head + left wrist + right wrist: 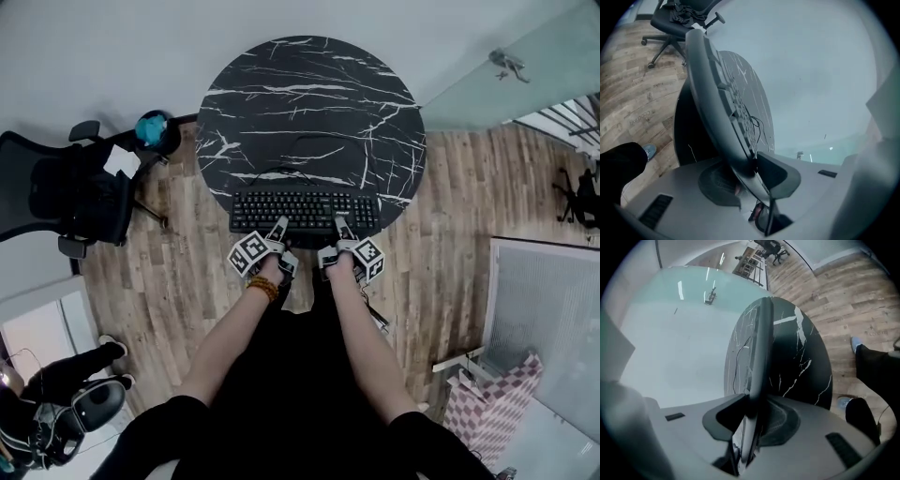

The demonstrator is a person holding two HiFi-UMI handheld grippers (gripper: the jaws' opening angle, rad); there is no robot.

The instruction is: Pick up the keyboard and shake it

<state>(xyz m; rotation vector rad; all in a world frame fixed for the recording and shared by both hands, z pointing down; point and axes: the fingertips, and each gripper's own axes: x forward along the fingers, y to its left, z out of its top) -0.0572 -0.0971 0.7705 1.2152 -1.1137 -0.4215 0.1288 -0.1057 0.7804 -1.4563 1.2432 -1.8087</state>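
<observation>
A black keyboard [305,211] lies at the near edge of the round black marble table [309,94]; its cable [314,141] loops across the tabletop. My left gripper [279,231] is shut on the keyboard's near edge left of the middle. My right gripper [339,229] is shut on the same edge right of the middle. In the left gripper view the keyboard [717,93] runs edge-on between the two jaws of the left gripper [750,171]. In the right gripper view the keyboard [761,343] stands as a thin edge, pinched in the right gripper [752,413].
A black office chair [66,192] stands on the wooden floor left of the table, a blue round object [153,127] beside it. A glass wall [525,66] runs behind on the right. A pink checkered item [497,403] sits at the lower right.
</observation>
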